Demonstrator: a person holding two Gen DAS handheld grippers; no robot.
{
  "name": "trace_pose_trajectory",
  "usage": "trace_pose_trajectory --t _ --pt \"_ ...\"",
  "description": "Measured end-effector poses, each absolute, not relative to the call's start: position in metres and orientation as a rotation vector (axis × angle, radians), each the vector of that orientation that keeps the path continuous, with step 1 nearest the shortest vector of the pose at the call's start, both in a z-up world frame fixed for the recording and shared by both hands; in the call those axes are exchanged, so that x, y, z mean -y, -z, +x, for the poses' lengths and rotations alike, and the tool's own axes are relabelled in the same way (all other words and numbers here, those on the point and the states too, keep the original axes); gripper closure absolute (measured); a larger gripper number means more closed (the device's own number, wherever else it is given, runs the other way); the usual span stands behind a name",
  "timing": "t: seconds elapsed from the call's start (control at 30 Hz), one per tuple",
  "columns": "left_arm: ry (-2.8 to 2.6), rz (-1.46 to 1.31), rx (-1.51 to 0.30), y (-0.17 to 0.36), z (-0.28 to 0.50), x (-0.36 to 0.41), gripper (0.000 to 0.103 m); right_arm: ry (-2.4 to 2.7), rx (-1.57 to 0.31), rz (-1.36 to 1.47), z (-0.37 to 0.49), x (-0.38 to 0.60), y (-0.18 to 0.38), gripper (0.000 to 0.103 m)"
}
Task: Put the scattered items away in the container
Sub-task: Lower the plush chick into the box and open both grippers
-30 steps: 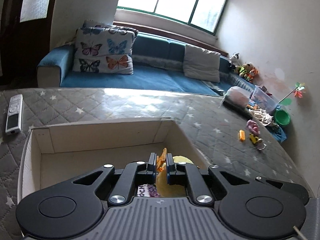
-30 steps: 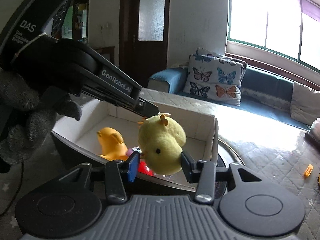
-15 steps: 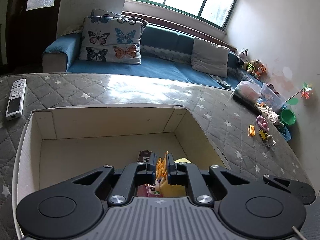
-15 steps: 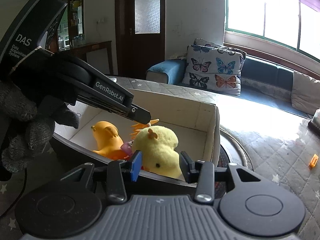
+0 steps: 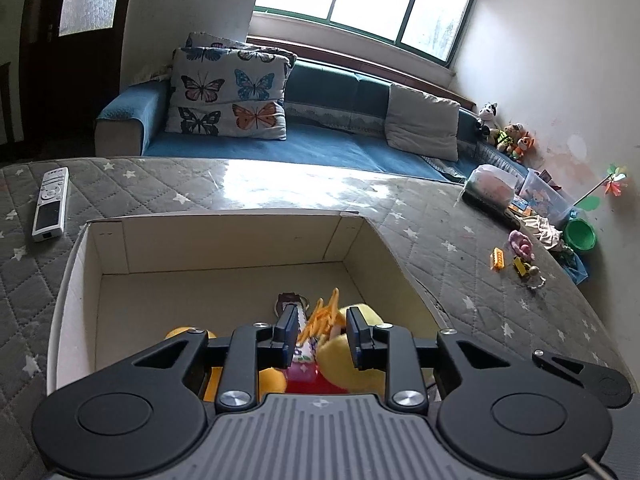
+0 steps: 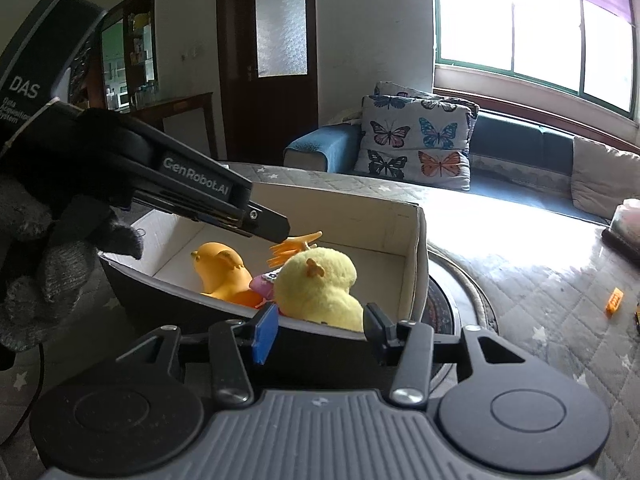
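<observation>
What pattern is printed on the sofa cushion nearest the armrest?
Butterflies in pink, blue, dark and orange on a pale cushion, clearest in the left wrist view.

Yellow plush duck (image 5: 362, 356) half hidden behind left tool (image 5: 322, 336).

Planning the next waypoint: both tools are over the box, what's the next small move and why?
Probably lift the left tool up and back out of the box. Its jaws stand open with the orange comb-like toy loose between them, and the yellow plush chick already lies inside, clear of the open right tool. Small toys remain on the mat.
</observation>
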State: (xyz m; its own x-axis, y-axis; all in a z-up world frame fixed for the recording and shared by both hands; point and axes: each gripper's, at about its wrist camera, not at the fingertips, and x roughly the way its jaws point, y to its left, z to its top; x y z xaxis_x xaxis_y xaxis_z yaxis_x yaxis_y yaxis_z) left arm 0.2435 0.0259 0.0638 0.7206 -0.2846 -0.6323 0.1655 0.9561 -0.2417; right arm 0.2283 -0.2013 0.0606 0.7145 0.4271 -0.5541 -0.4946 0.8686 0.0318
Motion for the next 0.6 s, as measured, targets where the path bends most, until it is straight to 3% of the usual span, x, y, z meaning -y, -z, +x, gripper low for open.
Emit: trace_pose_trajectory --t 0.2,0.6 --pt "0.247 -0.187 -0.719 -0.067 0.224 -0.025 0.074 -0.494 -0.571 -0.112 0.215 0.207 -0.063 0.050" --pt "0.228 -0.186 -0.735 -0.060 0.186 -0.018 0.072 -0.462 -0.577 -0.079 0.182 0.218 -0.056 0.024"
